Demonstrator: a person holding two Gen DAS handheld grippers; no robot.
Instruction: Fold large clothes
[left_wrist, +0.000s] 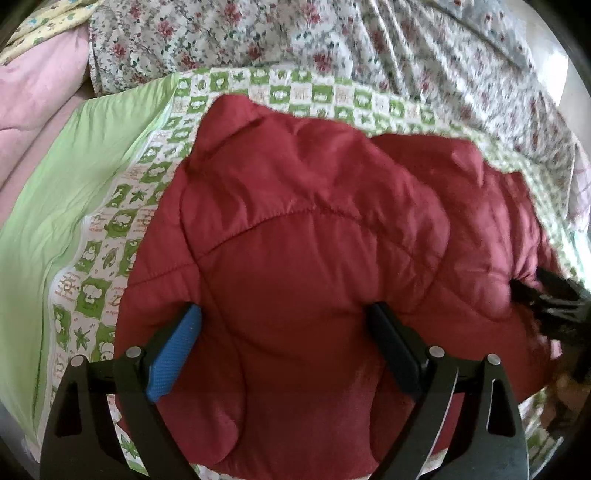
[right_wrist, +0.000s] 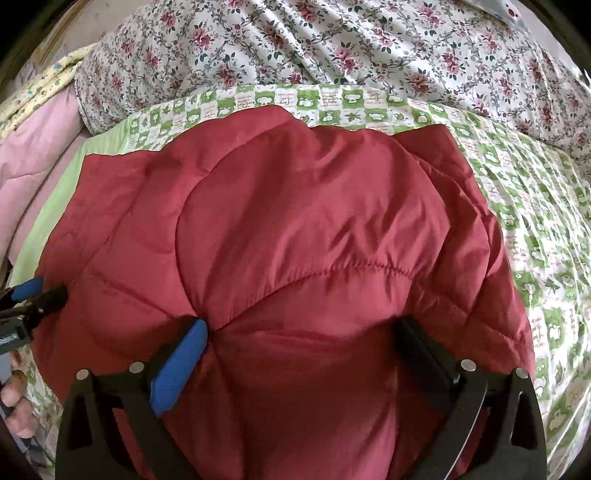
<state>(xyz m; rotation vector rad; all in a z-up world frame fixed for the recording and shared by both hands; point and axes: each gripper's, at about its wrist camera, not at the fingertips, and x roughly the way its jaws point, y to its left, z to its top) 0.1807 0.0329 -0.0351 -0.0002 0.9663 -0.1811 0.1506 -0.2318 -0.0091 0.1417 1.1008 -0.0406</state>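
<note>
One red quilted jacket (left_wrist: 314, 240), two spread claws, left claw (left_wrist: 284, 317), right claw (right_wrist: 303, 332)

A green-and-white checked cartoon-print sheet (right_wrist: 517, 206) covers the bed, with a rose-patterned floral quilt (right_wrist: 332, 48) behind and a pink padded blanket (left_wrist: 40, 85) at left.

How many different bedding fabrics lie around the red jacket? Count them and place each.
4. Green checked sheet under the red jacket; plain green cloth to its left; floral quilt behind; pink quilt far left. More may be hidden.
</note>
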